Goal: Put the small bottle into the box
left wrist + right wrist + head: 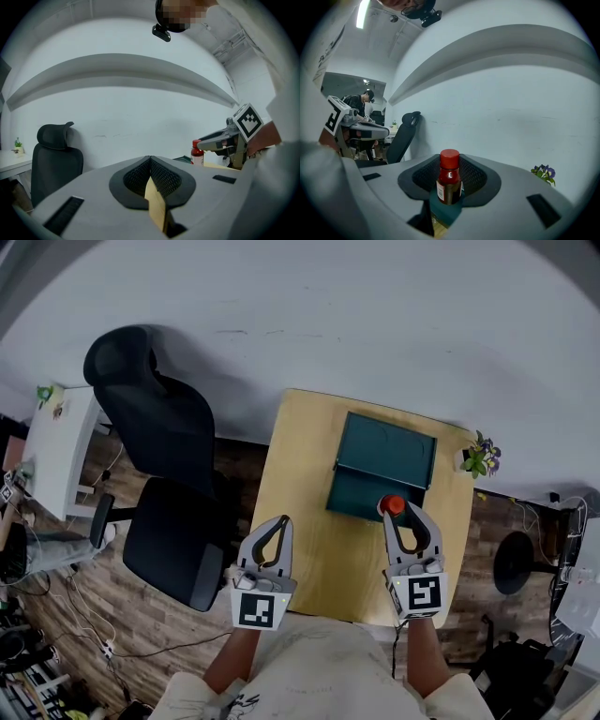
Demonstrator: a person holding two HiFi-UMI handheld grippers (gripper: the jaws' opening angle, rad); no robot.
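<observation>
Well, small bottle [449,180] at box [386,451] edge.

Wall [328,296]: plain white, straight ahead of me.
Floor [122,606]: wood planks.
Furniture: wooden table [309,559] before me, black office chair [169,521] beside it, white side table [61,451] further left.
Light: ceiling strip [362,13] overhead.

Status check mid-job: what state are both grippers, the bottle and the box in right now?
Small red-capped bottle: upright, clamped between two jaws.
Right gripper: shut on the bottle, by the box's near edge.
Left gripper: shut, empty.
Dark green box: on the wooden table, appears open, lid tilted back.
</observation>
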